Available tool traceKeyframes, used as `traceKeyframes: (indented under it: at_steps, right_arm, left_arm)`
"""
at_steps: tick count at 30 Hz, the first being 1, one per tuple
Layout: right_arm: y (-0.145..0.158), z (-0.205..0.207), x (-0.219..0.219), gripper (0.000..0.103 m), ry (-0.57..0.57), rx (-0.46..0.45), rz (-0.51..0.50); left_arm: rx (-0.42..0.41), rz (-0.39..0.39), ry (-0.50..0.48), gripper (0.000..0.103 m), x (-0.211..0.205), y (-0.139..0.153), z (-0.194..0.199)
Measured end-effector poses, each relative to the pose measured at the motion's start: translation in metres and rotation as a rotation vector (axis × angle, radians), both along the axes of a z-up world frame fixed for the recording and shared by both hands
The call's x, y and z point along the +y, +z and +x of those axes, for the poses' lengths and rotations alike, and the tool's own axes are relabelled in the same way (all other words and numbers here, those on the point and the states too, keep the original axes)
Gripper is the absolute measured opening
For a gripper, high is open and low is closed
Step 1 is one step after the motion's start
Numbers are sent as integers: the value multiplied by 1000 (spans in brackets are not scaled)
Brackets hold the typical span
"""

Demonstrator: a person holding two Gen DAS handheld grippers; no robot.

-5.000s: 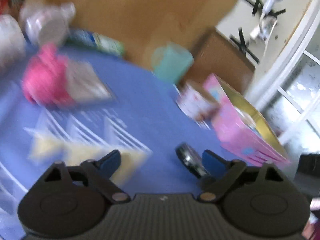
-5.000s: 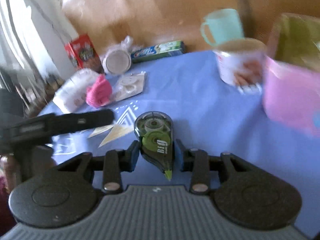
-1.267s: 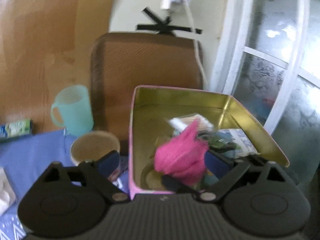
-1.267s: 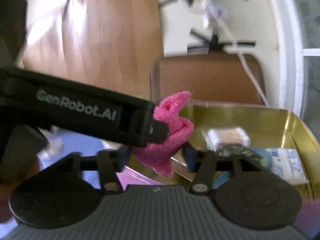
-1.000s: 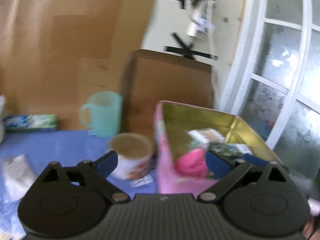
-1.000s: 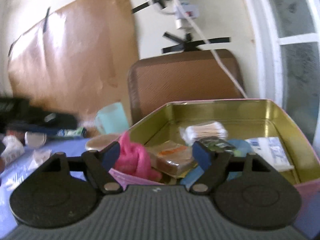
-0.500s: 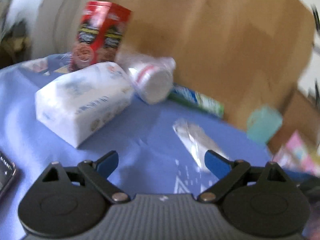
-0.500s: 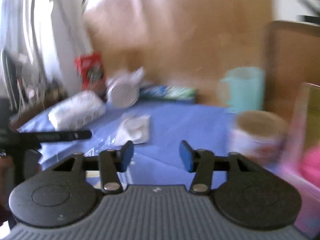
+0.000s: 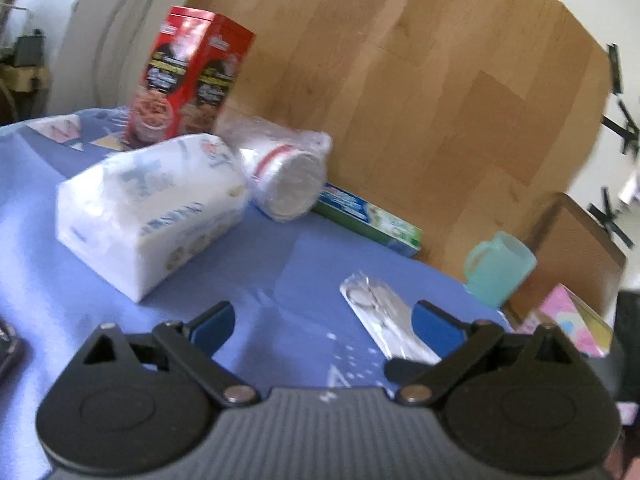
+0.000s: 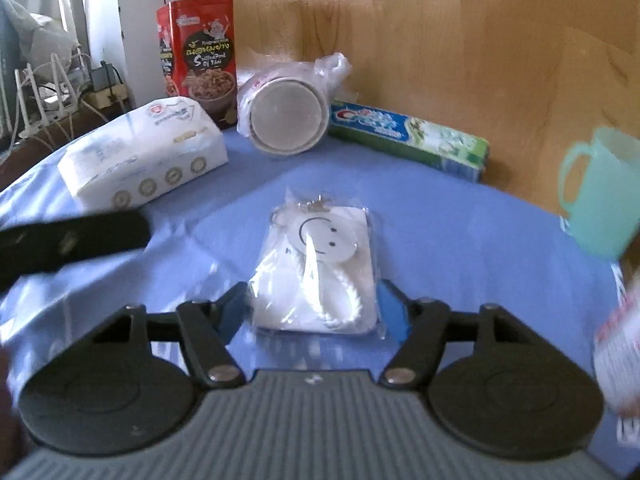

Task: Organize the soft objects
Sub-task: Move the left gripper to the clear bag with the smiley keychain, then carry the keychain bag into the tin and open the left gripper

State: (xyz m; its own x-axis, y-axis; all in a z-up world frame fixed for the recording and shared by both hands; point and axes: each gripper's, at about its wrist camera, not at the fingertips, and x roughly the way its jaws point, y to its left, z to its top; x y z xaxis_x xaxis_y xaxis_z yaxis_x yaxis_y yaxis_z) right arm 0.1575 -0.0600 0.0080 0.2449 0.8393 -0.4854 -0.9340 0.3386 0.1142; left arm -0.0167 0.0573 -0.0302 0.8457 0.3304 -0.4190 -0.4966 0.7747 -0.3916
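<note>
A clear plastic packet with a white smiley-face keychain [image 10: 320, 268] lies on the blue tablecloth [image 10: 460, 248], its near end between the open jaws of my right gripper [image 10: 314, 312]. The same packet shows in the left wrist view [image 9: 384, 316], just ahead of my open, empty left gripper [image 9: 324, 320]. A white soft tissue pack [image 9: 152, 204] lies at the left; it also shows in the right wrist view [image 10: 144, 152]. The pink tin [image 9: 576, 328] stands at the far right.
A red snack box [image 10: 200, 56], a wrapped stack of cups [image 10: 288, 112], a toothpaste box [image 10: 408, 136] and a teal mug [image 10: 600, 196] stand along the wooden back wall. A printed cup [image 10: 620, 344] is at the right edge. The left gripper's dark body [image 10: 68, 240] crosses at the left.
The pink cloth was left in the tin. Both grippers swung away from it to the left over the table. The right gripper has closed in on the keychain packet and opened wider.
</note>
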Motion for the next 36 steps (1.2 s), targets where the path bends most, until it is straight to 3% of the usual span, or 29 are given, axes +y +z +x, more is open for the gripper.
traceKeyframes:
  at_steps: [3,7,9,10,11,12,14,18,23,27,28,29,30,32,34,36]
  right_arm:
    - [-6,0,-30,71,-19,119,60]
    - [-18,-10,-75,71,-42,231,140]
    - [-22,-15,-95,71,-67,271,179]
    - [-24,-18,-103,71,-82,270,194]
    - [-25,-23,-109,71,-101,248,198]
    - [-24,-27,-112,71,-118,217,195]
    - [-22,-34,-125,70,-171,142,210]
    - [-8,-25,-171,70,-279,101,331]
    - [12,-13,-234,70,-460,-74,410]
    - [11,30,-260,71,-586,-55,389]
    - [12,47,-259,71,-617,-50,374]
    - [11,68,-253,73,-655,-53,340]
    - [9,86,-251,76,-674,-62,304]
    - [3,113,-241,78,-741,-83,205]
    - [-1,113,-256,77,-735,-43,269]
    - [-6,100,-278,77,-745,-29,350]
  left_arm:
    - [5,16,-118,97,-17,1,6]
    - [62,-145,-299,90,-46,-6,25]
    - [119,-177,-310,76,-59,-10,37]
    - [136,-152,-309,69,-67,-8,42]
    - [149,-171,-348,45,-73,-7,50]
    - [153,-201,-379,38,-78,-5,56]
    - [172,-169,-398,38,-97,4,72]
    - [128,-32,-490,38,-148,38,98]
    - [66,82,-649,38,-218,74,149]
    - [93,186,-707,41,-265,71,208]
    - [109,196,-707,45,-271,67,226]
    - [127,205,-710,57,-275,62,245]
    - [152,219,-695,63,-278,56,264]
    - [232,245,-622,62,-278,47,292]
    - [252,196,-605,61,-271,46,297]
    - [214,189,-617,67,-266,51,288]
